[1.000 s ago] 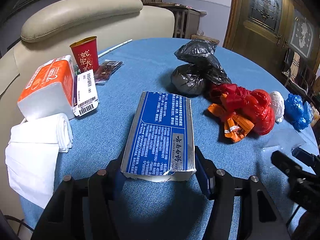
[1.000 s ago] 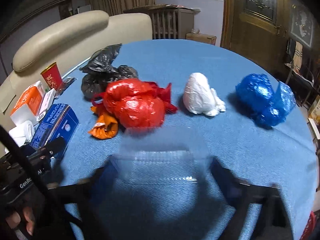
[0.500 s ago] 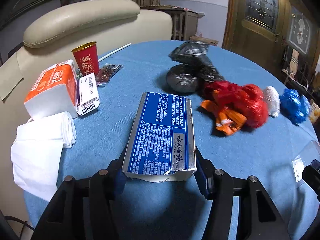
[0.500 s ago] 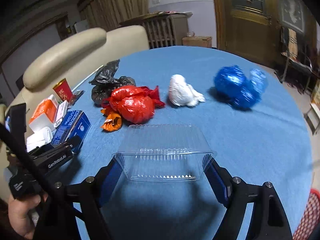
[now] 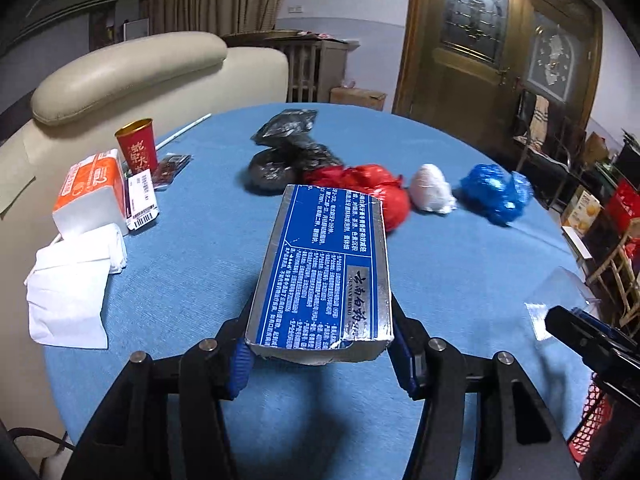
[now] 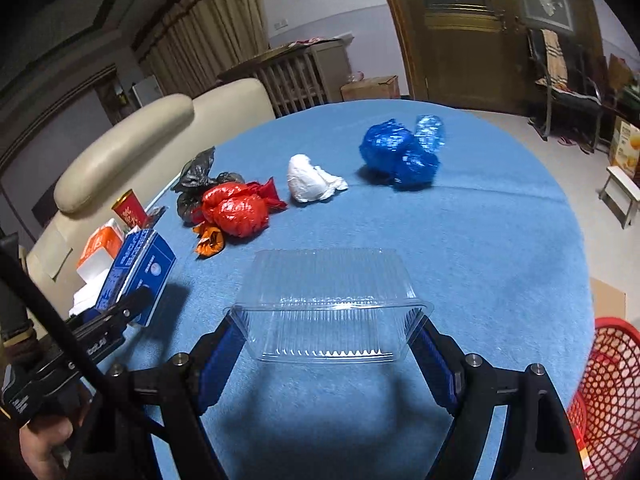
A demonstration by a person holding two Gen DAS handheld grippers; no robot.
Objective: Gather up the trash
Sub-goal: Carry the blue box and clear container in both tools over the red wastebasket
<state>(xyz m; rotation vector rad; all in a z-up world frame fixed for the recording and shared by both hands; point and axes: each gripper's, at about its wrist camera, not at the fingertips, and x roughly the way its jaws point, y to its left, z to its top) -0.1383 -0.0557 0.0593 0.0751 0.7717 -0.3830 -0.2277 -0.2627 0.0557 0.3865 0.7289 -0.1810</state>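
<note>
My left gripper (image 5: 320, 354) is shut on a blue and silver carton (image 5: 326, 272) and holds it lifted above the round blue table (image 5: 200, 248). My right gripper (image 6: 328, 354) is shut on a clear plastic container (image 6: 330, 304), also lifted above the table. The carton shows in the right wrist view (image 6: 138, 276) at the left. On the table lie a black bag (image 5: 286, 156), a red bag (image 5: 368, 188), a white bag (image 5: 432, 188) and a blue bag (image 5: 496, 194). An orange wrapper (image 6: 210, 240) lies by the red bag.
A red paper cup (image 5: 137, 150), an orange tissue pack (image 5: 92, 196), white napkins (image 5: 72, 276) and a barcoded packet (image 5: 142, 200) sit at the table's left. A beige sofa (image 5: 120, 76) stands behind. A red mesh basket (image 6: 612, 392) stands on the floor at the right.
Both grippers have risen with their loads. The carton has come off the table. The right gripper has swung toward the table's right edge, bringing the red basket into view.
</note>
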